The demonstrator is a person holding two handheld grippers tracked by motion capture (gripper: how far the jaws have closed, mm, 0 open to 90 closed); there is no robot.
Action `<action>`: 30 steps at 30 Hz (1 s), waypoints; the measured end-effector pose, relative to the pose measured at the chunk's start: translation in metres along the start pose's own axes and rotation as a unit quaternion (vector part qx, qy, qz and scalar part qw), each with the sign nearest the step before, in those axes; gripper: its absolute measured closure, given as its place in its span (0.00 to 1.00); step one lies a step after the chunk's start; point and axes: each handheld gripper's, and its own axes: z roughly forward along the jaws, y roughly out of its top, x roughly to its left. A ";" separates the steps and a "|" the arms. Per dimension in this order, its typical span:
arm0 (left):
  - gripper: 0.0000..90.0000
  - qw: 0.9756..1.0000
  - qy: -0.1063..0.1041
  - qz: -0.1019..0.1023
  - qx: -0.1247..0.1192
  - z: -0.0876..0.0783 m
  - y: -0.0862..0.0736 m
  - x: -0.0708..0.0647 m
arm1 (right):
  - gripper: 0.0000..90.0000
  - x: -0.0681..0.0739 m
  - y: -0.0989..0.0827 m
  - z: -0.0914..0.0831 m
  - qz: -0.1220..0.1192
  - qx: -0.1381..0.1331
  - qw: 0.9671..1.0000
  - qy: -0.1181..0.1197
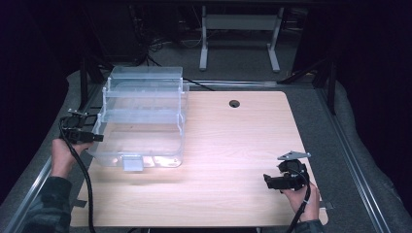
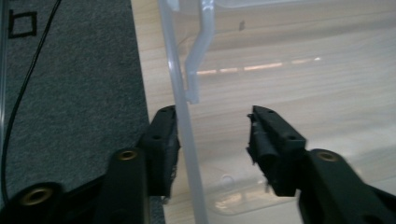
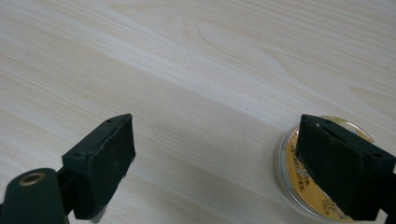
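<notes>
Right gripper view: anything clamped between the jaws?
No. The right gripper stands open over bare table; the round gold-labelled tin lies behind one jaw, not between them.

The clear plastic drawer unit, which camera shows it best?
The high view: the whole clear plastic drawer unit stands there on the table, with the left gripper at its left side. The left gripper view gives a close look at one wall standing between the jaws.

**Wooden table, two things on top**

A pale wood-grain table (image 1: 228, 145) fills the middle of the high view, a round cable hole (image 1: 234, 103) near its upper edge. A clear plastic drawer unit (image 1: 141, 116) stands at its upper left. In the right gripper view, a small round gold-labelled tin (image 3: 292, 163) lies at lower right.
</notes>
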 end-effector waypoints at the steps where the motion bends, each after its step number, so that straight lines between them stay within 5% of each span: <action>1: 0.62 1.000 0.000 0.000 0.000 0.000 0.000 0.000 | 0.13 0.000 0.000 0.000 0.000 0.000 1.000 0.000; 6: 0.91 1.000 0.016 -0.011 0.014 0.003 0.001 0.007 | 0.14 0.001 0.000 -0.003 0.006 -0.006 1.000 0.003; 7: 0.91 1.000 0.001 -0.018 0.013 0.003 0.000 0.011 | 0.14 0.001 0.000 -0.004 0.007 -0.011 1.000 0.010; 13: 0.91 1.000 0.005 -0.004 0.021 0.003 0.002 0.009 | 0.14 0.000 -0.001 0.001 0.010 -0.005 1.000 0.016; 18: 0.90 1.000 -0.018 -0.005 0.015 0.003 -0.001 0.011 | 0.14 0.002 -0.002 0.003 0.010 -0.010 1.000 0.022; 30: 0.89 0.999 -0.021 0.024 0.018 0.004 -0.002 -0.001 | 0.14 0.000 -0.008 0.002 0.018 -0.010 1.000 0.023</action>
